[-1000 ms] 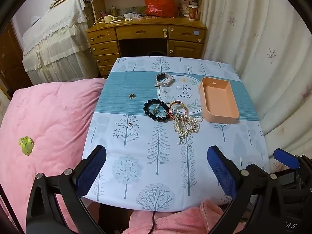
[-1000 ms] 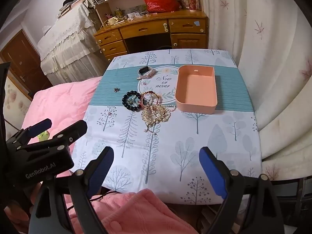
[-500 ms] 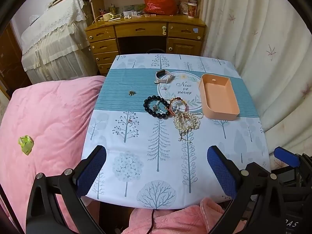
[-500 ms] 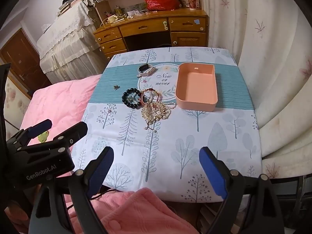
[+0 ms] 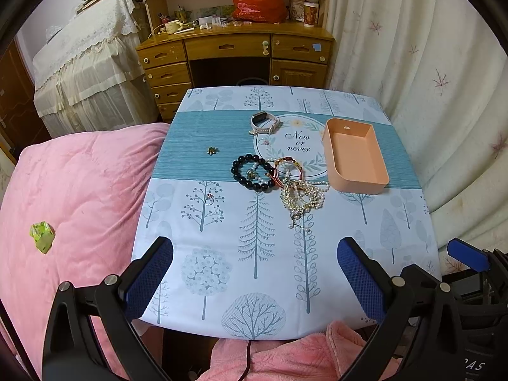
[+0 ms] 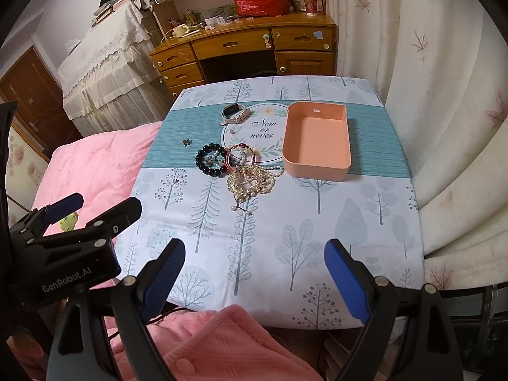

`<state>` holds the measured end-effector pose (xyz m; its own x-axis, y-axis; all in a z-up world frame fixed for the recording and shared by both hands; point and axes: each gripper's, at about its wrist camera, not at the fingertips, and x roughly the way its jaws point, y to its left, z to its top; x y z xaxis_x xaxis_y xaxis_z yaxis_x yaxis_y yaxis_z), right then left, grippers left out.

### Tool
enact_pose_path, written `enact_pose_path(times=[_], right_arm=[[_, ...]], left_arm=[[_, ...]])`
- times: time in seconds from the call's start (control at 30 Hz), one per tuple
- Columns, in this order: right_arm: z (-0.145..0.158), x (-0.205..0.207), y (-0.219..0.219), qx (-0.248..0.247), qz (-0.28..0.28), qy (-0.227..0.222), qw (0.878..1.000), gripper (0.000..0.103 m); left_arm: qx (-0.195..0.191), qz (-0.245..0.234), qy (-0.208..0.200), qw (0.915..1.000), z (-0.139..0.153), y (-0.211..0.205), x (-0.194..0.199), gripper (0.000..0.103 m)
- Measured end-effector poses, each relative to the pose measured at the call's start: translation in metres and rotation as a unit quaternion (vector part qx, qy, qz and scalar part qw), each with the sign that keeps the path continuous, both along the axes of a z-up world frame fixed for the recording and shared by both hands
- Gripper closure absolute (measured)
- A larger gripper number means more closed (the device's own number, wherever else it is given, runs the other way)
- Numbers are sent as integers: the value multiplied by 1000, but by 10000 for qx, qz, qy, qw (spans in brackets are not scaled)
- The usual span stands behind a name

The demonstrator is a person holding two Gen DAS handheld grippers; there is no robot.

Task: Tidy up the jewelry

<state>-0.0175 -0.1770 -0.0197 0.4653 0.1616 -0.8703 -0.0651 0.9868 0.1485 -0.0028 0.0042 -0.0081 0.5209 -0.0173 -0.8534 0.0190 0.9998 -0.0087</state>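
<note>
Left wrist view: sorting not yet begun, peach plastic tray (image 5: 355, 155) empty, right of frame centre on the tree-print tabletop (image 5: 254, 254).

All jewelry lies loose left of the tray: black bead bracelet (image 5: 250, 174), red and gold bangles (image 5: 287, 171) touching it, tangled pearl strands (image 5: 300, 198) just below, pale-strapped watch (image 5: 263, 122) above centre, small gold flower brooch (image 5: 212, 150) and small ring (image 5: 208, 201) apart at left. Left tongs (image 5: 254, 285) gape wide at lower frame, holding and touching nothing; right tongs (image 6: 254, 279) likewise wide, empty, well short of the pile.
</note>
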Motion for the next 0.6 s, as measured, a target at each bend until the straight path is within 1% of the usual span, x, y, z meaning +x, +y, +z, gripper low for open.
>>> enact_pose_path(times=[0.6], right_arm=[[0,1,-4,-15,-9,-23,10000,13]], left_arm=[[-13,-18,-4,10000,-1,-2,-2,1]])
